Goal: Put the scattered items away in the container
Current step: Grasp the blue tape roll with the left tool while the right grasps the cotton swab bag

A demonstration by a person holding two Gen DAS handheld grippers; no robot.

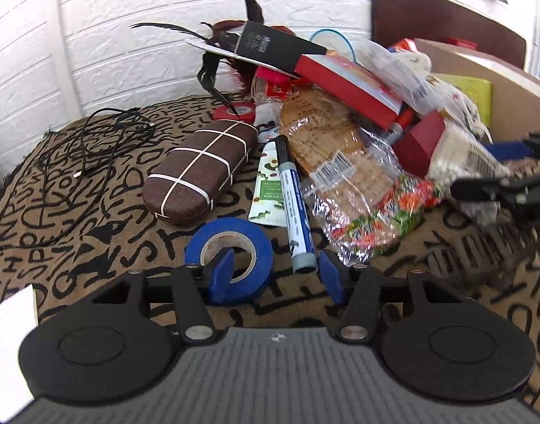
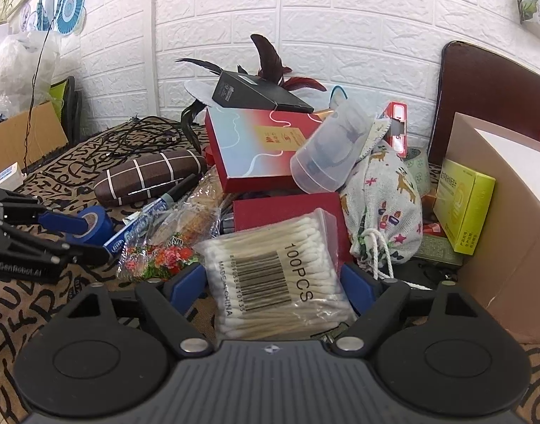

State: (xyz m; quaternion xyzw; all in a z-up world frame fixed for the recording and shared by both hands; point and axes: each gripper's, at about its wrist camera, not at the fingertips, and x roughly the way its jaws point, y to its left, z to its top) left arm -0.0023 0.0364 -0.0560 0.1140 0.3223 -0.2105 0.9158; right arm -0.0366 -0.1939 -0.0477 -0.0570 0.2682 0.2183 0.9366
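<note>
Take the blue tape roll (image 1: 261, 243), flat on the tabletop (image 1: 93, 247) just beside the marker (image 1: 294, 205) and well apart from the cardboard box (image 1: 510, 99), across its ring wall. Expect light, stiff, grippy. Note the left gripper (image 1: 275, 268) released: one of its fingers (image 1: 222, 268) in the core, the other beyond the marker's tip. Cannot tell whether the right gripper (image 2: 271, 282) squeezes the cotton swab bag (image 2: 270, 258) between its fingers.

Both views are bright and evenly lit, with soft, weak shadows. The fisheye lens bends the white brick wall (image 1: 128, 35) strongly at the edges, and the corners go dark. In the left wrist view the right side is slightly blurred.
</note>
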